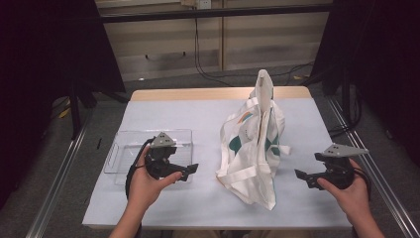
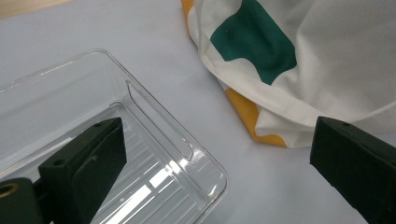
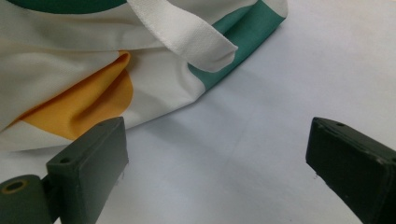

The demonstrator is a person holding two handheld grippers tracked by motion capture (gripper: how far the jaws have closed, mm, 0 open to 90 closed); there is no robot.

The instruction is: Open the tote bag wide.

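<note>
Dim room, black curtains, pale desk [image 1: 168, 111]: a crumpled white tote bag [image 1: 252, 148] with green-and-orange patches lies right of centre, left tongs [image 1: 189, 172] and right tongs [image 1: 303, 177] both spread, empty.

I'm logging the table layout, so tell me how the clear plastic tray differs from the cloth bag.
The clear plastic tray is see-through and rigid; the cloth bag is opaque white with green and orange patches, soft and crumpled. The tray lies flat and low; the bag bulges, one strap standing up. The tray sits beneath the left tongs; the bag lies between both tongs. Both rest on the white table cover.
</note>
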